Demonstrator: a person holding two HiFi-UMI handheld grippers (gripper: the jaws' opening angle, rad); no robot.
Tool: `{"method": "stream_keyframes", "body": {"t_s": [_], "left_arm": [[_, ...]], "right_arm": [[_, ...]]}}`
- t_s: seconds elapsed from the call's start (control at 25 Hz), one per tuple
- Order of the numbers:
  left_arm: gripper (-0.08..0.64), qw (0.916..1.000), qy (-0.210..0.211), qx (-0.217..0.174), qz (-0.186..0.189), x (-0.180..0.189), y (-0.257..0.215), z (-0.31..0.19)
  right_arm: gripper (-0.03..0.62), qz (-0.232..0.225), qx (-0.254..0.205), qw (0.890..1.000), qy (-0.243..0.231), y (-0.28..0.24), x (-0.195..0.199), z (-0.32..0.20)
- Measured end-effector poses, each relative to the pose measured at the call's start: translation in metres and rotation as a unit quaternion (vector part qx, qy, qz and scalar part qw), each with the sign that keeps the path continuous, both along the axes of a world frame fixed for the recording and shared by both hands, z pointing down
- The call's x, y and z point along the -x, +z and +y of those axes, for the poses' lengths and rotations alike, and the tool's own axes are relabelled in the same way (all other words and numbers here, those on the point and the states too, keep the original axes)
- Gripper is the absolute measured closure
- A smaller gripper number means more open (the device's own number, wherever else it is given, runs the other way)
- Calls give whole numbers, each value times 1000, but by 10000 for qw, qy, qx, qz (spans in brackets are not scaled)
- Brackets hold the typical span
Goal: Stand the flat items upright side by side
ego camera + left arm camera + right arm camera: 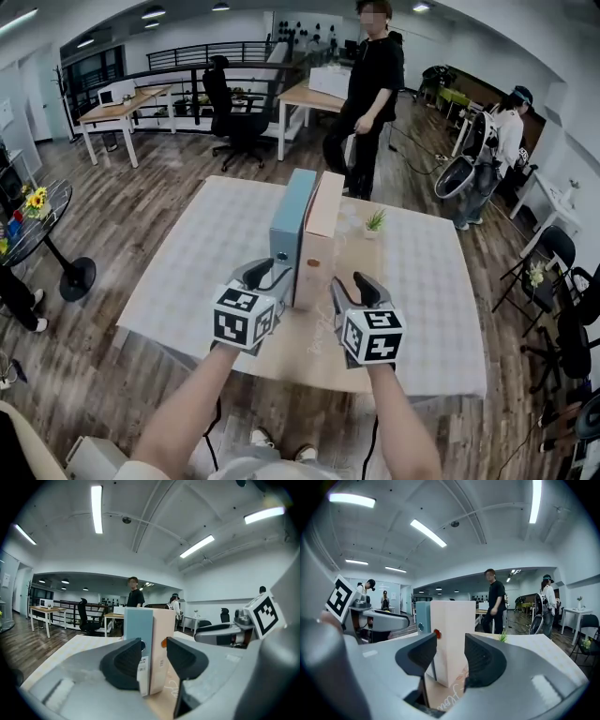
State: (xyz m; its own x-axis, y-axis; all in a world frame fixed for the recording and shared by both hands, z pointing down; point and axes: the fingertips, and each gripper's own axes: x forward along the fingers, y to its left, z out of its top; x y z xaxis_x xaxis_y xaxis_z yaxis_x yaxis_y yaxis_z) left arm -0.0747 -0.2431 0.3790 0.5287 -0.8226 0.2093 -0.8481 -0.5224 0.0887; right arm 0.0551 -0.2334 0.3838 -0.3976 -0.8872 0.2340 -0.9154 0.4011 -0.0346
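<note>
1. Standing upright near the middle of the pale checked table (pixel 169 281), the slim light-blue cardboard file box (pixel 289 220) and the pale pink cardboard file box (pixel 322 234) are flank to flank and appear to touch; the task looks all but done.
2. Any last squaring-up is best done by nudging gently low on the near ends; a push high up could topple both.
3. The left gripper (pixel 269 273) sits just beside the blue box's near end, jaws spread, pinching nothing; the right gripper (pixel 360 287) is near the pink box, jaws likewise apart and empty; both point nearly level, forearms stretched forward side by side.
</note>
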Motion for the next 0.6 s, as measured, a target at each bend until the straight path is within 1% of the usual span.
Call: {"method": "stream_keyframes", "body": {"t_s": [0.08,0.2,0.32,0.4,0.48,0.6], "left_arm": [[396,10000,-57,-64,-4,-8,-6,9],[402,9998,-133,-157,-41,-18,-16,20],[430,9995,-247,-180,-129,-25,-21,30],[453,9993,-332,-163,-92,-28,-23,34],[459,9991,-391,-180,-50,-33,-25,38],[508,9986,-464,-239,-122,-39,-26,43]], "right_arm": [[419,-14,-31,10000,19,-5,-11,8],[439,-66,-38,9999,77,-12,-30,18],[467,-103,-40,9999,112,-17,-51,28],[485,-79,-46,9999,124,-18,-63,33],[506,-65,-59,9999,118,-18,-73,38],[546,-65,-122,9999,36,-20,-80,44]]}}
